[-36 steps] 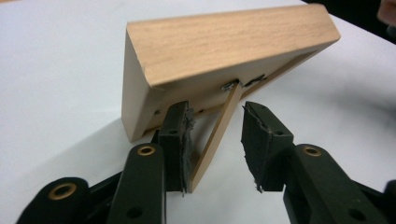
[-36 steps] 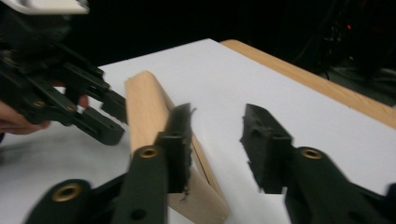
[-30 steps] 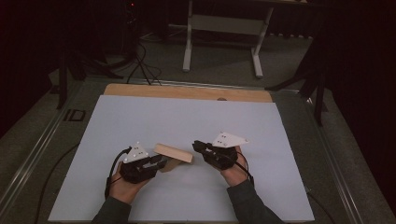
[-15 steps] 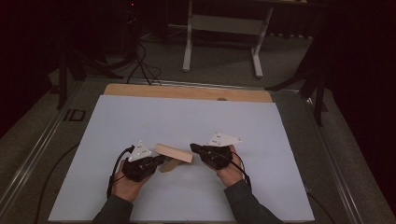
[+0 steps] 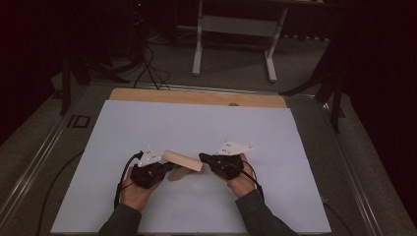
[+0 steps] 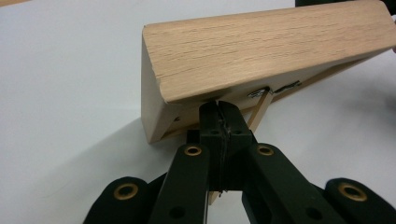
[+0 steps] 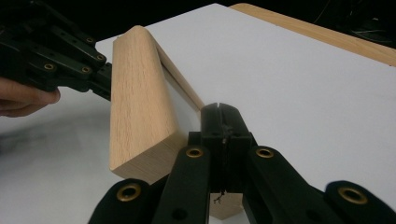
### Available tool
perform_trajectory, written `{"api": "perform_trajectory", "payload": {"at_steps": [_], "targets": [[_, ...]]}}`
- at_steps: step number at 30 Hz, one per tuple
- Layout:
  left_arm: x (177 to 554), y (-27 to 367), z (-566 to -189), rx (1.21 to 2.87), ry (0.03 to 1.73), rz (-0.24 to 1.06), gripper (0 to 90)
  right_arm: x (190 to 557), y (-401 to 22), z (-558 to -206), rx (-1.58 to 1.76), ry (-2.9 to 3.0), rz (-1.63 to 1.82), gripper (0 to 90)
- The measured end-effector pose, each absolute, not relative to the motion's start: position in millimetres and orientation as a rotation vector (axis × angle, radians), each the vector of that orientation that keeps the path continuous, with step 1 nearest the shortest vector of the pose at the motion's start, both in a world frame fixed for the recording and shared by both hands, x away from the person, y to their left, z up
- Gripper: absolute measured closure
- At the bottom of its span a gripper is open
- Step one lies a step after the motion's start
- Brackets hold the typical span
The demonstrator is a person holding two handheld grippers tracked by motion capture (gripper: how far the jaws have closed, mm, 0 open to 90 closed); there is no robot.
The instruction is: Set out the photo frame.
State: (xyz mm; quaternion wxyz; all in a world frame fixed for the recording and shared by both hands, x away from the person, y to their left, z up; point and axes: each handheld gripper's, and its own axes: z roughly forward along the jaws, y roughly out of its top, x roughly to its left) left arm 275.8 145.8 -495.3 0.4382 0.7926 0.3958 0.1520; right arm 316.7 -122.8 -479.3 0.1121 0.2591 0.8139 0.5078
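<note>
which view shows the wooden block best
The left gripper view: the wooden block is close, its grain and underside slat sharp. The right gripper view shows it end-on; the high view shows it small between both tongs.

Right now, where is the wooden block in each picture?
High view: the wooden block sits low in the middle, between the two grippers.
Left gripper view: the block fills the upper middle and right, above the shut jaws.
Right gripper view: it stands left of centre.
Shared landmark: the white sheet under it.
</note>
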Motion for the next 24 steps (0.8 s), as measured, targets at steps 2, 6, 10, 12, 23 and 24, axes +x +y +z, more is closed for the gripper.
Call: {"api": "perform_trajectory", "payload": {"at_steps": [2, 6, 10, 12, 23, 24], "targets": [[276, 145, -495, 1.968, 0.985, 0.379, 89.4, 316, -123, -479, 0.753, 2.391, 1.487, 89.5], [276, 143, -494, 1.963, 0.977, 0.378, 89.5, 315, -122, -479, 0.75, 2.394, 1.487, 89.5], [275, 140, -492, 1.963, 0.965, 0.375, 89.4, 314, -122, -479, 0.751, 2.395, 1.487, 89.5], [274, 138, -491, 1.967, 0.957, 0.377, 89.5, 314, -122, -479, 0.747, 2.396, 1.484, 89.5], [271, 128, -490, 1.981, 0.92, 0.361, 89.5, 312, -119, -480, 0.75, 2.402, 1.475, 89.6], [271, 128, -490, 1.981, 0.92, 0.361, 89.5, 312, -119, -480, 0.753, 2.403, 1.471, 89.6]]}}
